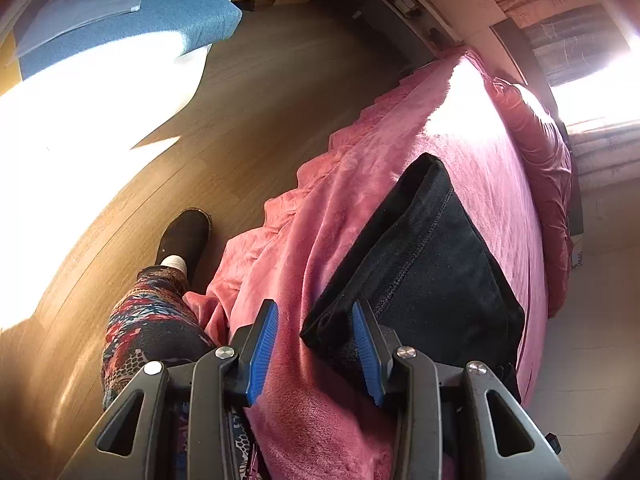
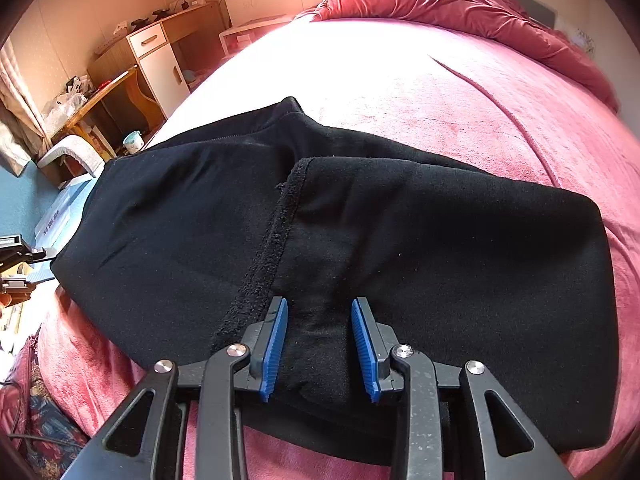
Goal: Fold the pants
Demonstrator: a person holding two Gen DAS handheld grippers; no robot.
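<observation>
Left gripper (image 1: 316,312) spread over the pink fleece bedspread (image 1: 400,168), pinching nothing, folded black fleece-lined pants (image 2: 360,220) lying flat mid-bed, right gripper (image 2: 319,308) parted astride a raised pants fold, wooden floor (image 1: 248,120) and person's patterned trouser leg (image 1: 148,320) alongside.

left claw (image 1: 316,354): jaws apart, angled down | right claw (image 2: 320,350): jaws apart, angled down
</observation>
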